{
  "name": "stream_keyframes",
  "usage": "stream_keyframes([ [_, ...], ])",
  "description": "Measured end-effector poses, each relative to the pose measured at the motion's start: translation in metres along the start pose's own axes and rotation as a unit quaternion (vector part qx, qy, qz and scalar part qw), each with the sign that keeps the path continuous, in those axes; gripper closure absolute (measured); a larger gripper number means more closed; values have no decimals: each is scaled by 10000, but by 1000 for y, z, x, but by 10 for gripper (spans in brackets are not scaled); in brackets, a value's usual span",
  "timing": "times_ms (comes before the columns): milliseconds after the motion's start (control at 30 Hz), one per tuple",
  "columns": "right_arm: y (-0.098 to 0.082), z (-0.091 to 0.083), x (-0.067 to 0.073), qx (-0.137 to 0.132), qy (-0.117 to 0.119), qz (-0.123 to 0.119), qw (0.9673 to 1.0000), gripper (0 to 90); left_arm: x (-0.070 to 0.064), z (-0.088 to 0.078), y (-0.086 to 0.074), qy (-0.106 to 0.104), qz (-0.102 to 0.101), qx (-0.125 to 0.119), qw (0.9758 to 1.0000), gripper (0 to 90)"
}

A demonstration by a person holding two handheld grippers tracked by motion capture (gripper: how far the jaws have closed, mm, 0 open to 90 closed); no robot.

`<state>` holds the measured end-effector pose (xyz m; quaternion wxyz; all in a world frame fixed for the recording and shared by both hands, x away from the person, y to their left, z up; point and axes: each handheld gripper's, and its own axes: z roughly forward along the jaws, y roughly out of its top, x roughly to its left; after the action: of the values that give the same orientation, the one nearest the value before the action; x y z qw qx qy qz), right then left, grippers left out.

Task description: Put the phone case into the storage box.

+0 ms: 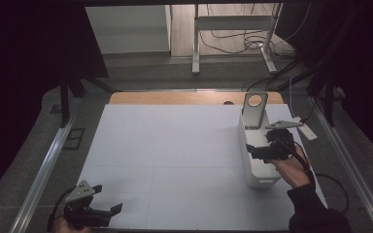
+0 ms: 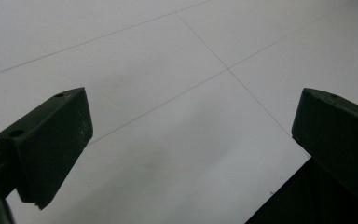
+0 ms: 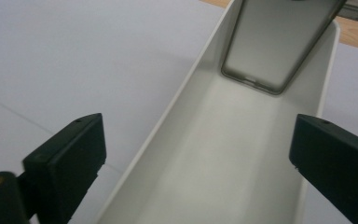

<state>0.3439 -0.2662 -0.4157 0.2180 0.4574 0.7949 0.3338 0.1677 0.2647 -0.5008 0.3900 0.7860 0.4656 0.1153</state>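
Observation:
A long white open bin lies lengthwise on the right side of the white mat. A grey metal plate with a round hole stands upright in the bin's far end. My right gripper hovers over the middle of the bin, pointing toward the plate. In the right gripper view the gripper is open, with the bin's bare inside below and the plate ahead. My left gripper sits at the mat's near left corner. It is open over the bare mat.
A wooden table edge shows behind the mat. A small white block with a cable lies right of the bin. Metal rails run along both sides. Frame legs and loose cables are on the floor beyond.

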Motion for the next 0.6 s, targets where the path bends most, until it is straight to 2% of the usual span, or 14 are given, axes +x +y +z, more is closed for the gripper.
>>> stream_keyframes([
  [167,-20,-24,-1,-139,3,52,9999,0,1,-1,-1,-3,0,-17,10000,0],
  [200,-20,-24,-1,-139,3,52,9999,0,1,-1,-1,-3,0,-17,10000,0],
  [233,-32,-37,-2,-225,42,149,9996,0,1,-1,-1,-9,2,-23,10000,0],
  [300,-36,-40,-3,-232,46,171,9996,0,0,-1,-1,-5,2,-20,10000,0],
  [433,-58,-56,-2,-306,0,308,9991,0,0,-1,-1,25,3,-18,10000,0],
  [600,-93,-65,4,-196,-117,452,9987,0,2,-4,-2,105,-38,-45,9999,0],
])
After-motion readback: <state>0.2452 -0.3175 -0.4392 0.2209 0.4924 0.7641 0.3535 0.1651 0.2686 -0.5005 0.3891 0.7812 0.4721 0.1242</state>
